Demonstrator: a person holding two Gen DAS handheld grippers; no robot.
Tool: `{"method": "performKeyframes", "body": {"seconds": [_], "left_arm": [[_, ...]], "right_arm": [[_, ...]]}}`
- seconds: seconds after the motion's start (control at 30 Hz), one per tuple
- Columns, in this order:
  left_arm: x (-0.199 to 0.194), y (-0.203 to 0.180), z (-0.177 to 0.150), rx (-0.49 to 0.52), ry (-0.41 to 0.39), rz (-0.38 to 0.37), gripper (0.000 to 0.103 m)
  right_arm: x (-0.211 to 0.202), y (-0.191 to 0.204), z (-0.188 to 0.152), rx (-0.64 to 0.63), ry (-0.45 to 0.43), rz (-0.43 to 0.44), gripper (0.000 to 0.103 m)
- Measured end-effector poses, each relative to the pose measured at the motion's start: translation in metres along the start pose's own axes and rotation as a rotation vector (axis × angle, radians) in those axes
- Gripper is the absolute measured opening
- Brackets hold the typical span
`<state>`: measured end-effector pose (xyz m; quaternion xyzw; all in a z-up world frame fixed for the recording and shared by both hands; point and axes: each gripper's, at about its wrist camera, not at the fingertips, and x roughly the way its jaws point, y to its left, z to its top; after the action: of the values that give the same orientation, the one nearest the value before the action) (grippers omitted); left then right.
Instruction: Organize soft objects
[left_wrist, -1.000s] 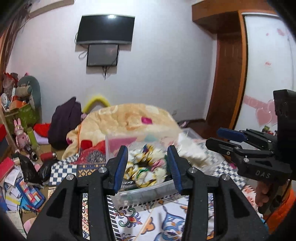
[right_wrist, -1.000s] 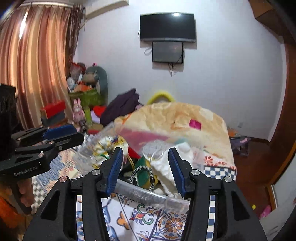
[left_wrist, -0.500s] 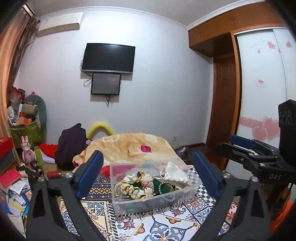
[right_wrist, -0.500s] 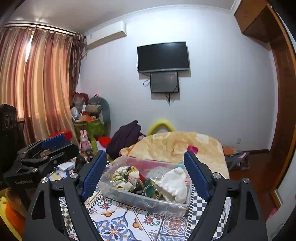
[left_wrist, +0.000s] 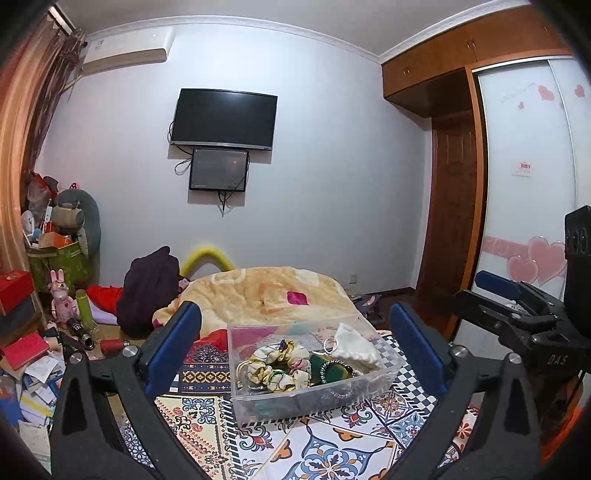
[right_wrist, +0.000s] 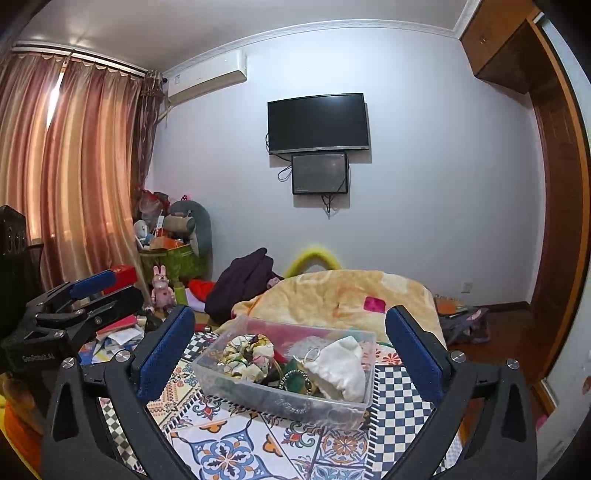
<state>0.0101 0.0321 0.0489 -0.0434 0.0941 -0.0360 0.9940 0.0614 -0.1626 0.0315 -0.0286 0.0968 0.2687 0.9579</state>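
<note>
A clear plastic bin (left_wrist: 258, 400) (right_wrist: 210, 384) stands on a patterned cloth. In it lie a cream floral scrunchie (left_wrist: 277, 363) (right_wrist: 247, 350), a white cloth piece (left_wrist: 352, 347) (right_wrist: 340, 365), a dark green item with a bead ring (left_wrist: 328, 369) (right_wrist: 295, 378) and a metal ring. My left gripper (left_wrist: 295, 350) is wide open and empty, held back from the bin. My right gripper (right_wrist: 288, 350) is wide open and empty, also back from the bin. Each gripper shows in the other's view, the right one (left_wrist: 517, 306) and the left one (right_wrist: 74, 306).
A folded yellow blanket (left_wrist: 266, 295) (right_wrist: 343, 295) lies behind the bin. A dark purple bag (left_wrist: 147, 291) and a cluttered floor with papers and toys (left_wrist: 33, 369) lie to the left. A wardrobe (left_wrist: 524, 184) stands to the right.
Both grippers have opened wide and pulled back and up from the bin. The bin and its contents now sit farther away in both views.
</note>
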Motion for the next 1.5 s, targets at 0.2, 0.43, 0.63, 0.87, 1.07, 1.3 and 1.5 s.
{"method": "performKeyframes", "body": {"seconds": [0.2, 0.43, 0.63, 0.87, 1.07, 1.3, 1.5], "left_arm": [[-0.0007, -0.0065, -0.0018, 0.024, -0.006, 0.01, 0.103], [-0.0014, -0.0095, -0.0028, 0.035, -0.007, 0.014, 0.103], [-0.0016, -0.009, -0.0034, 0.035, -0.007, 0.013, 0.103], [-0.0015, -0.0093, -0.0035, 0.036, -0.007, 0.015, 0.103], [-0.0017, -0.0086, -0.0039, 0.035, -0.005, 0.011, 0.103], [-0.0018, -0.0088, -0.0045, 0.036, -0.004, 0.011, 0.103], [-0.0021, -0.0086, -0.005, 0.035, -0.005, 0.008, 0.103]], "right_arm": [[-0.0017, -0.0018, -0.001, 0.008, -0.001, 0.001, 0.103], [-0.0042, -0.0021, -0.0014, 0.015, -0.007, 0.001, 0.103], [-0.0056, -0.0023, -0.0014, 0.017, -0.007, 0.004, 0.103], [-0.0067, -0.0013, -0.0009, 0.015, -0.006, 0.005, 0.103], [-0.0079, -0.0006, -0.001, 0.015, -0.008, 0.005, 0.103], [-0.007, -0.0013, -0.0012, 0.016, -0.01, 0.004, 0.103], [-0.0075, -0.0006, -0.0002, 0.012, -0.01, 0.007, 0.103]]}}
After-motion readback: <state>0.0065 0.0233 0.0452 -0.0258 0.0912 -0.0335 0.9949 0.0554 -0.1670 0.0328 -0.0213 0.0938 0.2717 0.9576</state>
